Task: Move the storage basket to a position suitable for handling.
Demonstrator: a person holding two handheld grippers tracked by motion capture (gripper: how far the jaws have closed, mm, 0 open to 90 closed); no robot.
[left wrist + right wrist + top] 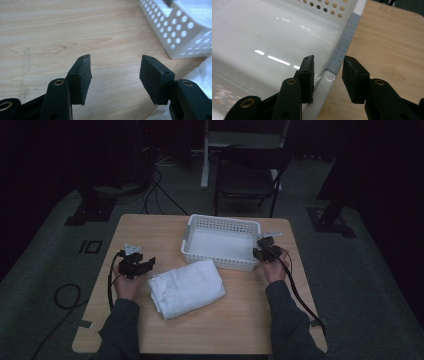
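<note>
Grippers sit at either side of the table (240,330). Left gripper (148,264), at nine o'clock from the towel (186,287), hovers with jaws apart, nothing between them. Towel lies folded at centre. Basket (221,225) stands at one o'clock of it. Right gripper (328,75), at the basket's three o'clock, straddles its rim, pads not pressing.

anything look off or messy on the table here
Nothing stands out. The white basket sits flat and looks intact, the folded white towel lies neatly in front of it, and nothing is spilled. The right hand-held gripper straddles the basket's rim; the left hand-held gripper is open over bare wood.
</note>
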